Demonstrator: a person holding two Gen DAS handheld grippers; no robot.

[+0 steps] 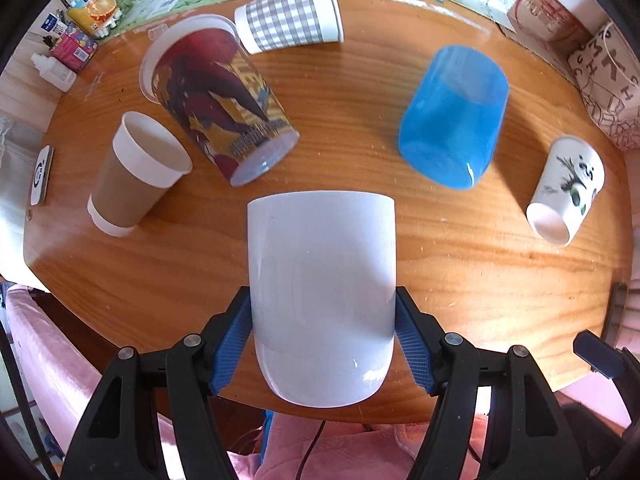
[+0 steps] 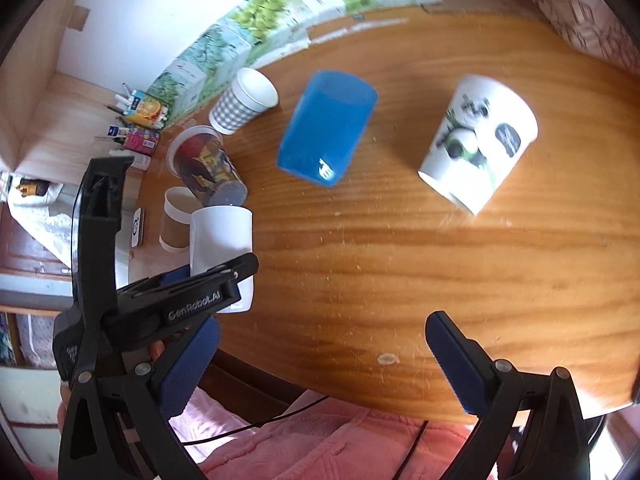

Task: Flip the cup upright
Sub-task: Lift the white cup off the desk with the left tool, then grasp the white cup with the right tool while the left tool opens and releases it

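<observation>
My left gripper (image 1: 323, 340) is shut on a plain white cup (image 1: 322, 292), its blue pads pressing both sides of the cup's lower body. The cup's rounded base points toward the camera and its far end points at the table. In the right wrist view the same white cup (image 2: 222, 240) stands at the table's left edge with the left gripper (image 2: 192, 296) clamped on it. My right gripper (image 2: 320, 360) is open and empty above the table's near edge.
On the round wooden table (image 1: 360, 240) are a blue cup (image 1: 454, 116), a panda-print cup (image 1: 568, 190), a brown-sleeved paper cup (image 1: 136, 180), a printed plastic cup (image 1: 224, 96) and a checked cup (image 1: 288, 16). Boxes and small bottles (image 1: 76, 36) line the back.
</observation>
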